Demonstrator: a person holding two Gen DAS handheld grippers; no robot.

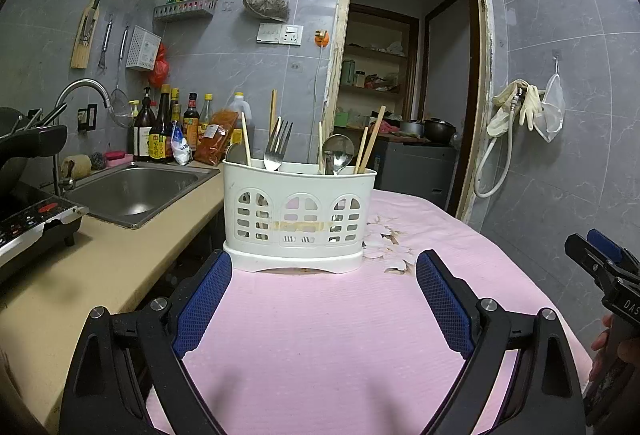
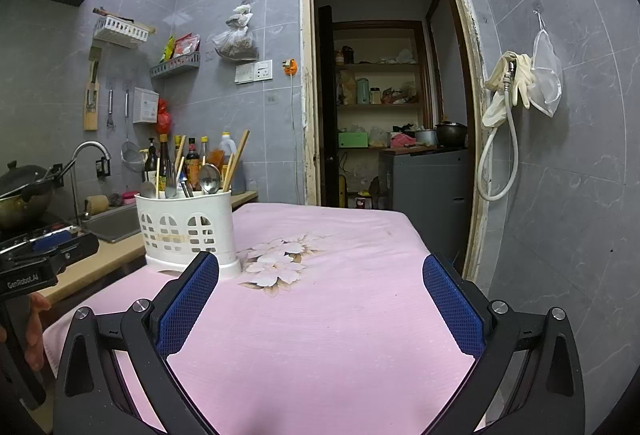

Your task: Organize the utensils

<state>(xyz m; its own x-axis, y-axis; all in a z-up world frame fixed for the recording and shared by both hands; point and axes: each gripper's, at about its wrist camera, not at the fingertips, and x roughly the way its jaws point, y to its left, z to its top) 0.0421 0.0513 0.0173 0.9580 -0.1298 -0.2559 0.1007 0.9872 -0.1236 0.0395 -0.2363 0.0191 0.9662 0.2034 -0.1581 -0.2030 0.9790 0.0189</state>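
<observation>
Left tongs [image 1: 324, 291] and right tongs [image 2: 320, 299] are both hovering wide apart and empty over the pink-clothed desk [image 1: 320, 335]. The white utensil caddy [image 1: 298, 209] is standing at 12 o'clock from the left tongs, just ahead of the fingertips, and at 10 o'clock in the right wrist view; it is holding a fork [image 1: 277, 149], spoons [image 1: 338, 155] and chopsticks [image 1: 372, 139], all upright or leaning. Likely hazards: the light caddy is sitting close to the desk's left edge, so a sideways nudge may be tipping it toward the sink [image 1: 132, 195]; pulling one utensil may be dragging its neighbours out. Legible writing: "GenRobot.AI" on the left device; "DAS" partly visible on the right device.
</observation>
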